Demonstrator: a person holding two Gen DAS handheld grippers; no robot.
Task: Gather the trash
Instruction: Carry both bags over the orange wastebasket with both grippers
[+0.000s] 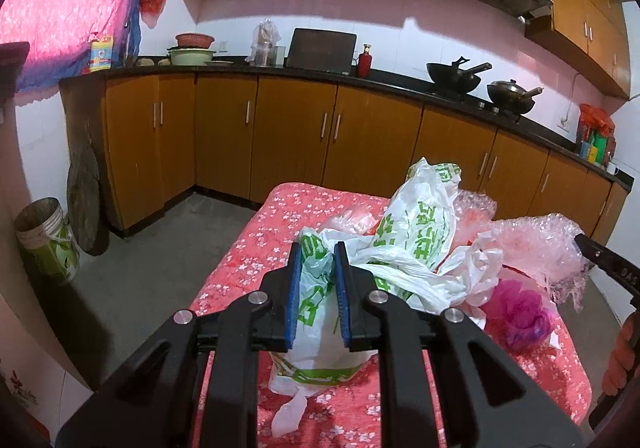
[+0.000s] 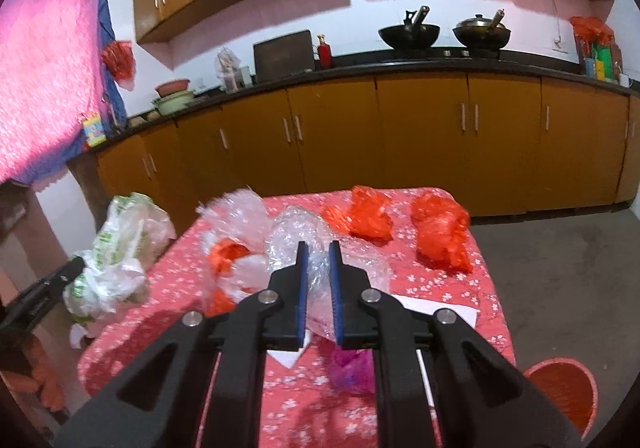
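Left wrist view: my left gripper (image 1: pixel 318 268) sits at 6 o'clock, its blue pads (image 1: pixel 294 288) drawn in on a bunched fold of the white plastic bag with green print (image 1: pixel 416 236). The bag fills the gap between the pads, so I have it pinched. The rest of it billows toward 1 o'clock over the table with the red floral cloth (image 1: pixel 248 260) and hangs below the pads toward 6 o'clock. Just beyond the bag, at 3 o'clock, lies crumpled clear bubble wrap (image 1: pixel 536 244), and below that a purple mesh puff (image 1: pixel 516 312) rests on the cloth. The tip of my right gripper (image 1: pixel 600 252) pokes in from the 3 o'clock edge, touching the bubble wrap.

In the right wrist view, my right gripper (image 2: pixel 318 260) has its pads narrowly parted with a wad of clear bubble wrap (image 2: pixel 316 268) between them. The plastic touches both pads, so I hold it. At 12 o'clock on the far side of the cloth lie two crumpled red plastic bags (image 2: pixel 368 216) (image 2: pixel 440 236), well apart from my fingers. A clear cellophane bag (image 2: pixel 236 216) lies at 11 o'clock with a red scrap (image 2: pixel 226 254) beside it. The green-printed bag (image 2: pixel 120 248) hangs at 9 o'clock off the table's edge, in my left gripper (image 2: pixel 72 268). A red basket (image 2: pixel 564 392) stands on the floor at 4 o'clock. White paper (image 2: pixel 432 308) lies flat beneath the wrap.
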